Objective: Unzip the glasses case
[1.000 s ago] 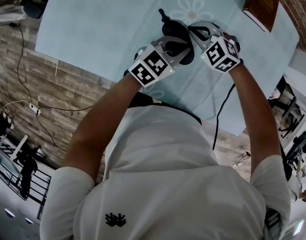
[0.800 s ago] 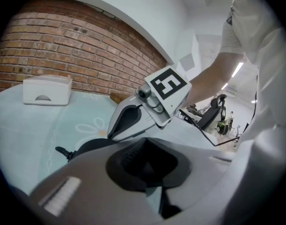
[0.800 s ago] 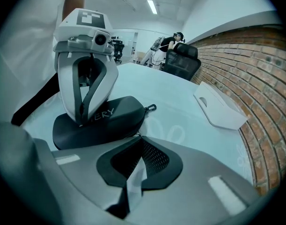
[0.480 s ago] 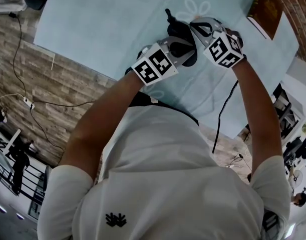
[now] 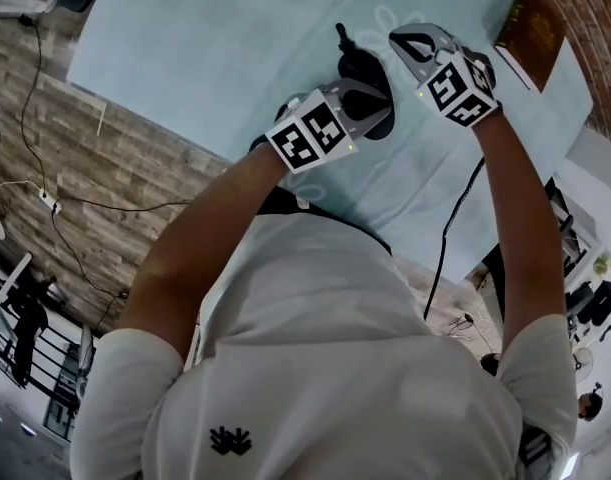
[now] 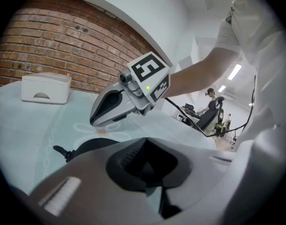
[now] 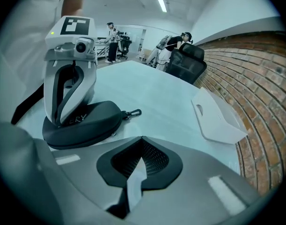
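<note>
The black oval hard-shell glasses case [image 7: 84,124] is lying flat on the pale blue tabletop [image 5: 205,48] with its faint white flower print, in front of the person and between the two forearms. Its two halves are sitting closed together, and a small black snap hook [image 7: 132,112] is sticking out of its far end onto the cloth.

The left claw [image 7: 63,120] is standing nearly upright over the case, its jaws clenched and their tips pressing on the case's top near the end away from the hook; the left gripper view is showing only a thin slit between the jaws, with the dark case running off to the left beneath them.

The right claw [image 6: 95,120] is hovering clear of the tabletop just beside the case, tilting down toward the cloth and not touching the case. Its jaws are likewise drawn together and gripping nothing; the right gripper view is showing just a sliver of pale cloth through them.

A white box with a curved slot [image 7: 217,116] is sitting well apart from the case, near the red brick wall [image 7: 264,93]; the person is wearing a white short-sleeved shirt [image 5: 325,368].
</note>
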`<state>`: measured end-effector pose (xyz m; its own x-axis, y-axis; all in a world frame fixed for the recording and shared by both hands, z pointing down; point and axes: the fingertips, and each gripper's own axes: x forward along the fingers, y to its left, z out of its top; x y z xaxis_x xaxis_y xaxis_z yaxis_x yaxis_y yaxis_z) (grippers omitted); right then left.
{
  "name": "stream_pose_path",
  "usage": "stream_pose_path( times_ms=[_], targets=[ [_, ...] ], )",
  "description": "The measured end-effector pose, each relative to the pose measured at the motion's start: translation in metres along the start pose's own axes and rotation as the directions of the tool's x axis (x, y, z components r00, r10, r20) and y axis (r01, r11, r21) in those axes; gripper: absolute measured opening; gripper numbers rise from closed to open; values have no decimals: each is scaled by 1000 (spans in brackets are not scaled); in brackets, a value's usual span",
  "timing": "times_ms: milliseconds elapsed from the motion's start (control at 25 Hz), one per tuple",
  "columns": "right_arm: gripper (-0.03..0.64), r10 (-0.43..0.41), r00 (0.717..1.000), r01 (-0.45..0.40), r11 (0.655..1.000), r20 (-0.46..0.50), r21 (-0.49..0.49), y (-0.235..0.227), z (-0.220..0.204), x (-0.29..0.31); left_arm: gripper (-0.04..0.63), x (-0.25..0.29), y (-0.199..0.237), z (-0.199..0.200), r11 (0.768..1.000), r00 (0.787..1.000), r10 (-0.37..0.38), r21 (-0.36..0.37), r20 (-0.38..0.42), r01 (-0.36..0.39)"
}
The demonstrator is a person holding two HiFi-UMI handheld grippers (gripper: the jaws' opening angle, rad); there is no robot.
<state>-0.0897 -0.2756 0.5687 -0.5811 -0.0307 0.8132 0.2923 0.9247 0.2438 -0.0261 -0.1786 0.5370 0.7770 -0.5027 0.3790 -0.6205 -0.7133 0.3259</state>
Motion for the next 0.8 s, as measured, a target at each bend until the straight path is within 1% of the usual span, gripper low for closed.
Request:
stream_pose_path(
  times_ms=[160, 440, 680, 800],
  targets=[
    [-2, 10, 1000, -10, 1000, 5, 9, 11, 1, 2, 51, 0, -1, 0, 1000, 1000, -4, -1, -5, 4],
    [-2, 0, 1000, 0, 1000, 15, 8, 20, 3, -5, 51, 0, 1, 0, 1000, 999, 10, -20, -32, -10],
    [-2, -34, 999, 33, 998, 30, 46, 32, -2, -24, 51, 1, 3, 0, 999, 997, 41, -17, -65, -42],
    [-2, -52, 998, 49, 996, 40, 69, 45, -5, -38, 51, -2, 5, -2, 997, 994, 77, -2, -81, -77]
  ],
)
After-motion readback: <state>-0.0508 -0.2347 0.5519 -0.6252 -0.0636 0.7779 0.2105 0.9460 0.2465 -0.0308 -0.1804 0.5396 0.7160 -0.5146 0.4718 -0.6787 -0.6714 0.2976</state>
